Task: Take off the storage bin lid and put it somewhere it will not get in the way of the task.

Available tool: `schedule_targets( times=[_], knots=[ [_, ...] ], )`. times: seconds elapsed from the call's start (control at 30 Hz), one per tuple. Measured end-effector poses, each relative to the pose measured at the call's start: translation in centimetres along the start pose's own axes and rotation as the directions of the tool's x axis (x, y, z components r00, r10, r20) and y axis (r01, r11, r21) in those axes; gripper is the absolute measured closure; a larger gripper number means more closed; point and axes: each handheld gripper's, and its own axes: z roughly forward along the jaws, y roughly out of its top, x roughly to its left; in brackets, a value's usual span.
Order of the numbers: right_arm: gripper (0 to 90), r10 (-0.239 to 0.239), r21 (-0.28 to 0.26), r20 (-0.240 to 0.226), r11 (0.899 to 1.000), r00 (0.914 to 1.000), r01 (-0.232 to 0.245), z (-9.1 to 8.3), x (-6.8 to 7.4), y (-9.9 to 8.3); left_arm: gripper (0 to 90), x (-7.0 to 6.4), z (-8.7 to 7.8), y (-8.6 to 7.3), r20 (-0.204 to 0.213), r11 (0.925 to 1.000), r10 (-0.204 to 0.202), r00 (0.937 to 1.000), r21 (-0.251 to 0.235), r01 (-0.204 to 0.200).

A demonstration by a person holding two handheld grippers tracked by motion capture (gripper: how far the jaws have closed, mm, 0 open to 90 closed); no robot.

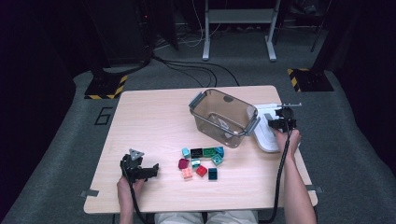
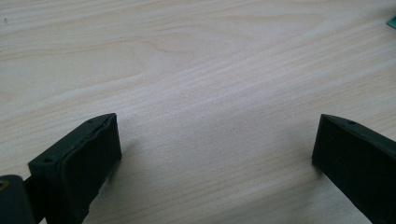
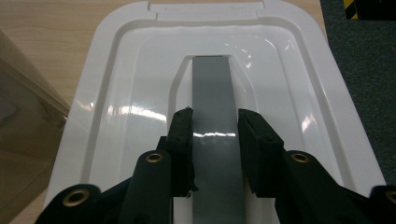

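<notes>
Black jaws of the right gripper stand at either side of the grey handle strip on the white bin lid, their pads pressed to its edges, so the gripper appears to have closed on the handle. In the high view the lid lies flat on the wooden table, directly under this gripper, with the clear plastic bin just beside it.

Over bare wood, the left gripper has its jaws spread wide with nothing between them; in the high view it sits well apart from the bin, with a loose cluster of toy bricks lying between it and the bin.

Judging by this layout, the work is barely begun: the bricks are all out on the table, the bin looks to hold no bricks, and the lid is off. What seems to remain is loading the bricks and fitting the lid, or moving the lid aside first.
</notes>
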Motion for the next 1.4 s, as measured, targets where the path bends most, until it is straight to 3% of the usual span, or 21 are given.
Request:
schedule_targets(
  times=[0.67, 0.73, 0.87, 0.9, 1.03, 1.17, 1.4],
  knots=[
    [65.3, 0.030, 0.010, -0.023, 0.999, 0.9993, -0.030, 1.8, 0.2, -1.4, 1.0, 0.0, 0.0, 0.0, 0.000, 1.0000, 0.000, 1.0000, 0.000, 0.000],
    [62.4, 0.029, 0.008, -0.028, 1.000, 0.9992, -0.028, 1.8, 0.2, -1.4, 1.0, 0.0, 0.0, 0.0, 0.000, 1.0000, -0.001, 1.0000, 0.001, 0.001],
    [43.1, 0.033, -0.007, -0.025, 0.999, 0.9991, -0.033, 1.3, 0.2, -1.3, 1.0, 0.0, 0.0, 0.0, 0.000, 1.0000, 0.000, 1.0000, 0.000, 0.000],
    [33.6, 0.034, -0.012, -0.046, 0.999, 0.9984, -0.034, 0.9, 0.1, -1.4, 1.0, 0.0, 0.0, 0.0, 0.000, 1.0000, -0.001, 1.0000, 0.000, 0.001],
    [25.8, 0.021, -0.033, -0.063, 0.999, 0.9978, -0.023, 0.2, 0.0, -1.6, 1.0, 0.0, 0.0, 0.0, 0.001, 1.0000, -0.001, 1.0000, 0.002, 0.001],
    [15.1, -0.030, -0.056, -0.067, 0.998, 0.9973, 0.027, -1.2, 0.2, -2.5, 1.0, 0.0, 0.0, 0.0, 0.001, 1.0000, -0.001, 1.0000, 0.003, 0.001],
    [8.0, -0.095, -0.084, -0.075, 0.992, 0.9926, 0.089, -3.1, 0.1, -4.7, 1.0, 0.1, 0.0, 0.0, 0.007, 1.0000, 0.003, 1.0000, 0.004, -0.003]
  ],
)
